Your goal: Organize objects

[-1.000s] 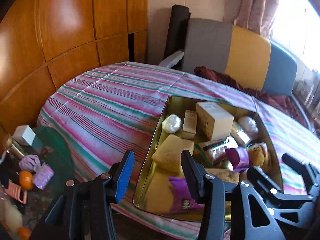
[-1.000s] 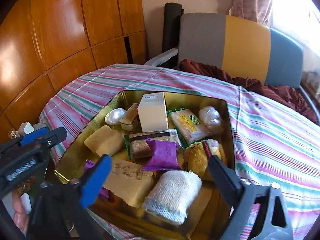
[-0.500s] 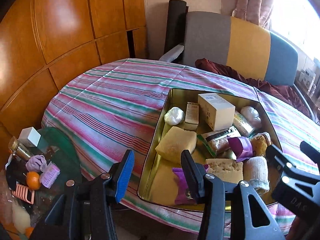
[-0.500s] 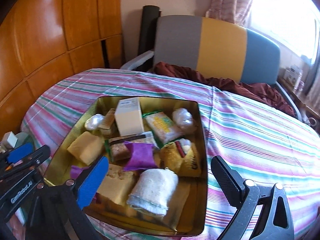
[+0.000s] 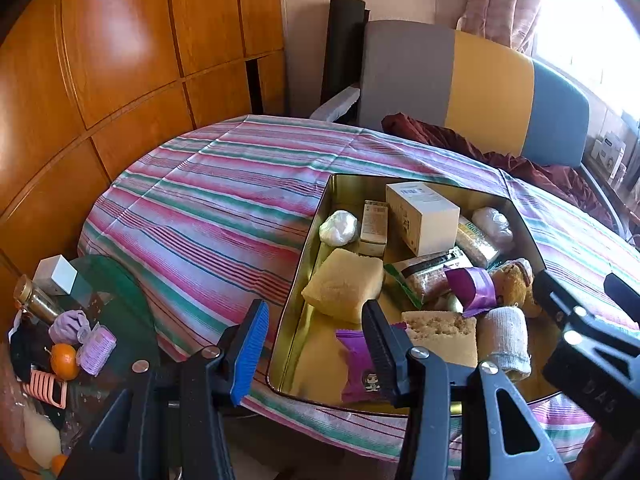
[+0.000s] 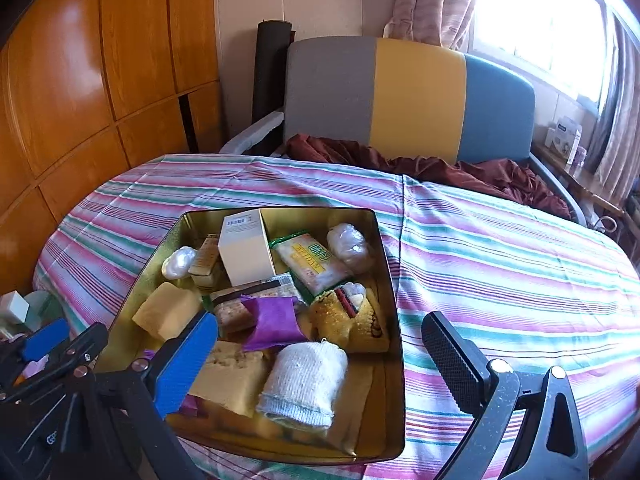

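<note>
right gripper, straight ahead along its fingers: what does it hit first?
Probably the rolled white cloth at the near end of the gold tin, which sits between the open right gripper fingers. Depth is unclear in the fisheye view.

My left gripper (image 5: pixel 314 344) hangs with jaws spread, nothing between them. My right gripper (image 6: pixel 320 354) is spread wider, also holding nothing. Each gripper shows at the edge of the other's view.

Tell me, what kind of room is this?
Probably a room in someone's home, maybe a living or dining room. There is a table under a striped cloth, a padded chair behind it, a curtain by a sunny window, and wooden wall panels.
</note>
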Motion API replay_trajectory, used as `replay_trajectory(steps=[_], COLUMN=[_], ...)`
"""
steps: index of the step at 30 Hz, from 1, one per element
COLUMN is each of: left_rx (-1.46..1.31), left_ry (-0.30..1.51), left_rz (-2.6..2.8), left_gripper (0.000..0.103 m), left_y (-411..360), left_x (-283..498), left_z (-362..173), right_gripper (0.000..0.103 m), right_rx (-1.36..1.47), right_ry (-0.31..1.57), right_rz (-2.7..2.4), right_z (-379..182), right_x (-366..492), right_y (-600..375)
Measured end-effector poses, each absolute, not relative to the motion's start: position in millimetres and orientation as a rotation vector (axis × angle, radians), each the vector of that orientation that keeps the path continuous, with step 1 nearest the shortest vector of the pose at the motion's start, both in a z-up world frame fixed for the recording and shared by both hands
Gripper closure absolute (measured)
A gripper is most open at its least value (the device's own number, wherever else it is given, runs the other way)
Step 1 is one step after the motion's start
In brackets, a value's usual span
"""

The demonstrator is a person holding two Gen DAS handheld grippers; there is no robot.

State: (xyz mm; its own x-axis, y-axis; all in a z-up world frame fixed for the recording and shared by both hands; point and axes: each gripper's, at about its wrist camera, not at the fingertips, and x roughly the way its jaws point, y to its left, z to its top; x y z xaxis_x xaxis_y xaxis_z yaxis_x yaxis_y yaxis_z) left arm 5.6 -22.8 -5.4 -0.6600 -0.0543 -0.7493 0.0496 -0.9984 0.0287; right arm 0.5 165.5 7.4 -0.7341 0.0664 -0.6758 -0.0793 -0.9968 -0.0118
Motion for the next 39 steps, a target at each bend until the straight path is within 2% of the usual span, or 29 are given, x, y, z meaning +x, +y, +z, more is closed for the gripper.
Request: replay_trajectory(steps=[4,12,21,39], left_rx=[1.269,1.284,1.280,1.305], left_ry=[0.001,0.016,-0.008,0.023], left_rz=[-2.830,-2.855,-2.872,-2.872], left_gripper=[0.054,0.054,0.054,0.055], left_y=[-22.6,-21.1,-16.0,-18.1], left_x=[6.8,8.5,10.7,6.8], left_z=[-1.7,0.2,2.6,-1.0], right_gripper=[0.000,0.000,0.000,0.000], right_rx=[-1.098,-1.122,-1.138,-1.128], right_ry=[-0.077,-0.091,-0.033,-0.034], right_rz=[2.826,2.815,2.801,2.792], right_z=[3.0,0.9,1.4,1.5], right_x=[-0.5,-0.1,0.1,0.7], right_y=[157.3,153.6,159.2,162.1])
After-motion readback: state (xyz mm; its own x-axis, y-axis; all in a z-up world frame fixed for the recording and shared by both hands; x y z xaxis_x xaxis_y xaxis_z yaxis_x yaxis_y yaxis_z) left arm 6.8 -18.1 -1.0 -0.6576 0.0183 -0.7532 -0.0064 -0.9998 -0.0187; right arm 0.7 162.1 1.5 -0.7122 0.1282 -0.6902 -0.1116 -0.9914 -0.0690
